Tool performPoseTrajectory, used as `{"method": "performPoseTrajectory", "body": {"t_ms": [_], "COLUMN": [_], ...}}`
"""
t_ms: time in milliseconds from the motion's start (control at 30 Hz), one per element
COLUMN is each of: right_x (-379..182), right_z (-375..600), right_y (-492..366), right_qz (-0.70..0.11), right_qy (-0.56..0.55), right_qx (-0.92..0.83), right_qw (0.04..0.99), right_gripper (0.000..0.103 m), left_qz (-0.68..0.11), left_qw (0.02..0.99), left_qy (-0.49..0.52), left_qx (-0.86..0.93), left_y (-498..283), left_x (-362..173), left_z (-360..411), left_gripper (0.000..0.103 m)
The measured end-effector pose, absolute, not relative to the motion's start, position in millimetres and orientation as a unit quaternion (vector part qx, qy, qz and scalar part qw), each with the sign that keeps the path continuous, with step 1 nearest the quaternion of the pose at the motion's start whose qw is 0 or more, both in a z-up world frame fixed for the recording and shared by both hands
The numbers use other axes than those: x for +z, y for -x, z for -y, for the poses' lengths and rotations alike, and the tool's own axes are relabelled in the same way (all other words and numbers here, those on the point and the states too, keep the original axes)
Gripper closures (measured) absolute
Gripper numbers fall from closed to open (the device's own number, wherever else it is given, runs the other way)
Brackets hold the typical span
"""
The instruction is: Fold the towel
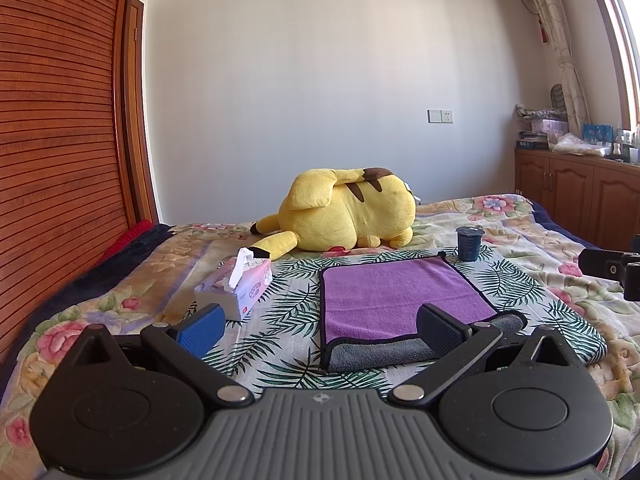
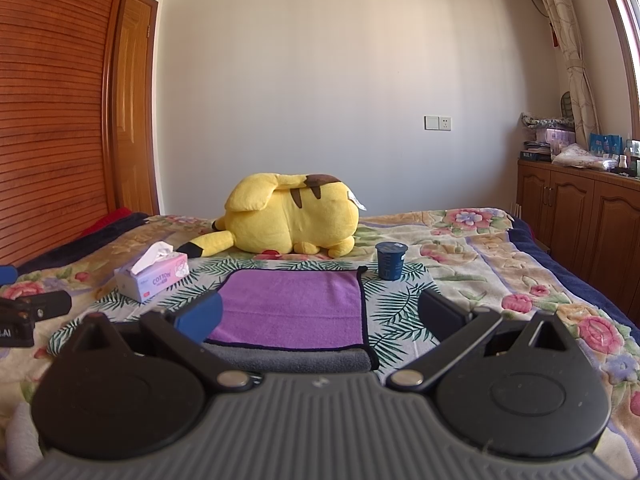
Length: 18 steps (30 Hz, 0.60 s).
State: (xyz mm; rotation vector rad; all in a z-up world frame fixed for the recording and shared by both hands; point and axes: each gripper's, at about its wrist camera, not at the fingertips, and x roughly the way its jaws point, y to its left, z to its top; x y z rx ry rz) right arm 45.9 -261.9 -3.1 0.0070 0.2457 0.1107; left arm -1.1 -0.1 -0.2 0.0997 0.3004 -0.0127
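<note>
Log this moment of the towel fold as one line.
towel: folded once, flat on bed | left hand-held gripper: open, empty | right hand-held gripper: open, empty | stage: between folds

One towel (image 1: 400, 296), one plush toy (image 1: 344, 212), one cup (image 1: 469, 243), one tissue box (image 1: 240, 286)

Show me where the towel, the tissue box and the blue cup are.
towel (image 2: 290, 310): right wrist view, purple top face.
tissue box (image 2: 160, 278): right wrist view, printed side.
blue cup (image 2: 390, 264): right wrist view, side wall.
</note>
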Motion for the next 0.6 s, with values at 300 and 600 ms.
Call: {"method": "performPoseTrajectory", "body": {"t_ms": [300,600], "right_x": [-3.3,-3.6], "right_z": [262.6,263.6], "right_y": [-46.0,-45.8], "right_qz": [-0.122,-0.123], "right_qy": [-0.004,-0.004], "right_qx": [0.055,0.055], "right_qw": [0.991,0.991], "right_gripper": [0.0,0.0], "left_qz": [-0.149,-0.15], "left_qw": [0.987,0.987], "left_qy": [-0.05,-0.051], "left_qx": [-0.006,-0.006], "left_y": [1.0,1.0], "left_x": [-0.4,-0.5], "left_z": [0.2,0.4], "left_gripper": [0.017,0.017]}}
